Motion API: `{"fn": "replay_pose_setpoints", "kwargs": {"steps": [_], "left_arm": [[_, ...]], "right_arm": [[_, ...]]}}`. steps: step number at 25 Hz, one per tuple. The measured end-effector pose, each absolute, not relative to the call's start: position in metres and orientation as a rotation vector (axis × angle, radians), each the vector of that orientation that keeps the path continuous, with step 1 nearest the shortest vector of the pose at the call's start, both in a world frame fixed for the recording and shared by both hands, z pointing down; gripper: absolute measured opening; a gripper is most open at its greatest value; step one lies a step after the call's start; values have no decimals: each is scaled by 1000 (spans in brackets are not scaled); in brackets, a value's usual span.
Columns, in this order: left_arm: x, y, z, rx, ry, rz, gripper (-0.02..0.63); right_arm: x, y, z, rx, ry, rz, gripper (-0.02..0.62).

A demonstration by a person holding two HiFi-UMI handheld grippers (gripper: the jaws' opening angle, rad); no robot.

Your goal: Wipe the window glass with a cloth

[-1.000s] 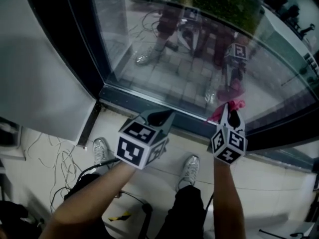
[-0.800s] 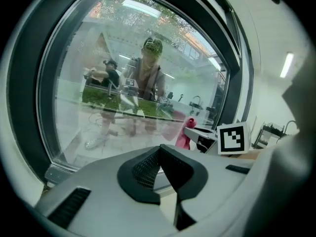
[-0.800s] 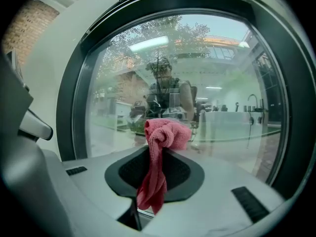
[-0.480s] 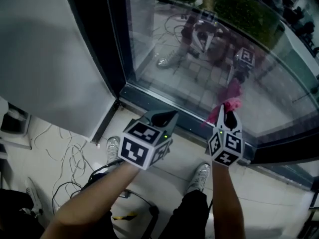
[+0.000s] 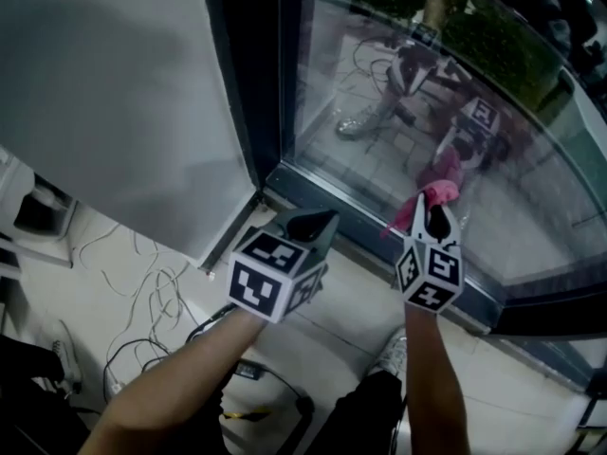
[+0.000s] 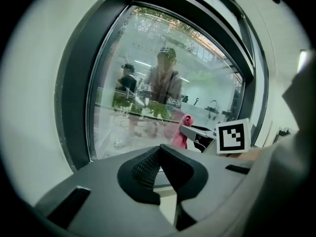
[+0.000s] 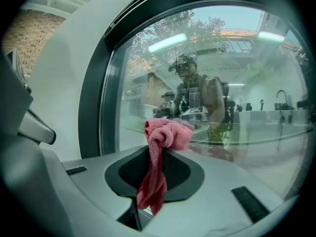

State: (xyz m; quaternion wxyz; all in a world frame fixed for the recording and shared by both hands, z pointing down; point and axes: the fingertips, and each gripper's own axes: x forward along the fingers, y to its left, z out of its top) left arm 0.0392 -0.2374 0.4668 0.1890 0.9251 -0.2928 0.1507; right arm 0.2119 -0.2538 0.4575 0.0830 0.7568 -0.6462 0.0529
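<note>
Your right gripper (image 5: 430, 214) is clamped on the pink cloth (image 7: 165, 132). The jaws pinch its middle, with a bunched knot above them and a tail hanging below. In the head view that knot sits at about 1 o'clock from centre. It seems to press against the glass (image 5: 541, 197) low on the pane, though the reflections make contact hard to confirm. Your left gripper (image 6: 160, 151) has its jaws together with nothing between them. It sits at 9 o'clock from the right one and points toward the pane's lower corner. The dark frame (image 5: 248, 93) stands at 11 o'clock, and cables (image 5: 142, 297) lie on the floor at 8.
</note>
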Motion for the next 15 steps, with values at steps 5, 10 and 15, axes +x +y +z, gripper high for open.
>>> {"fn": "replay_pose_setpoints", "kwargs": {"steps": [5, 10, 15], "left_arm": [[15, -253, 464, 2569, -883, 397, 6], [-11, -267, 468, 2547, -942, 398, 6], [-41, -289, 466, 2517, -995, 379, 6]], "right_arm": [[180, -283, 456, 2194, -1994, 138, 66], [151, -305, 460, 2136, -2046, 123, 66], [120, -330, 463, 2081, -2079, 112, 66]]}}
